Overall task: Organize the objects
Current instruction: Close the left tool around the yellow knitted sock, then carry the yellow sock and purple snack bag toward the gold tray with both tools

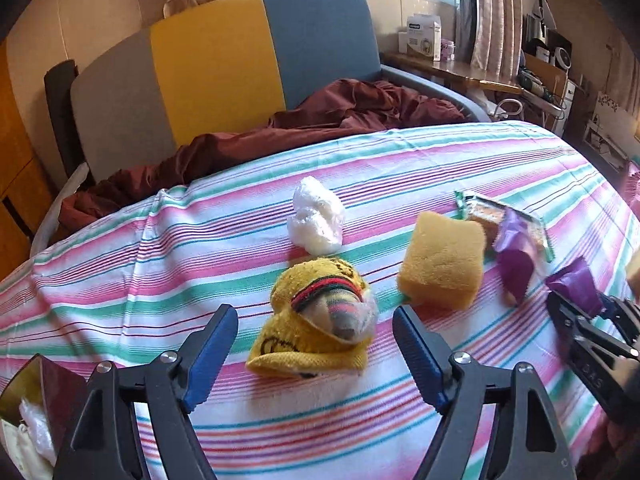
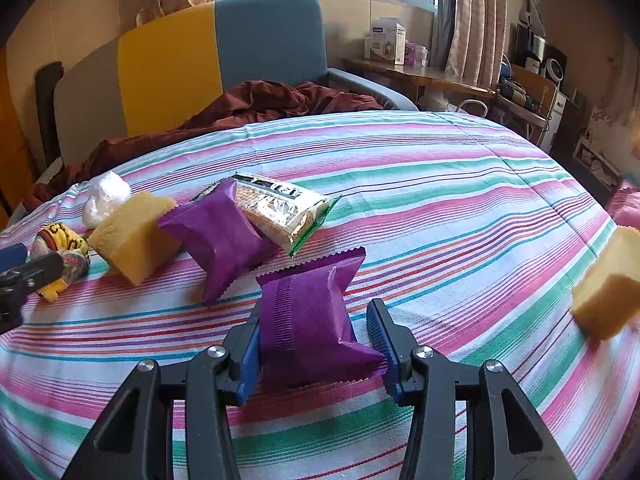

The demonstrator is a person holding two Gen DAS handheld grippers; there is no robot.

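A rolled yellow sock bundle (image 1: pixel 320 320) lies on the striped bedsheet (image 1: pixel 160 280). My left gripper (image 1: pixel 316 318) stands open around it, one blue pad on each side and neither touching. Beyond it sit a white crumpled plastic bag (image 1: pixel 316 220), a yellow sponge (image 1: pixel 440 260), a purple packet (image 1: pixel 516 256) and a green-edged cracker packet (image 1: pixel 488 212). My right gripper (image 2: pixel 315 316) is shut on a second purple packet (image 2: pixel 308 292), with both pads against its sides. That gripper (image 1: pixel 592 328) also shows at the right edge of the left wrist view.
A second yellow sponge (image 2: pixel 608 288) rests near the bed's right edge, with something pink (image 2: pixel 628 204) behind it. A maroon blanket (image 1: pixel 360 108) and a yellow-and-blue chair back (image 1: pixel 260 60) stand past the bed. A box with bags (image 1: pixel 28 408) sits at the lower left.
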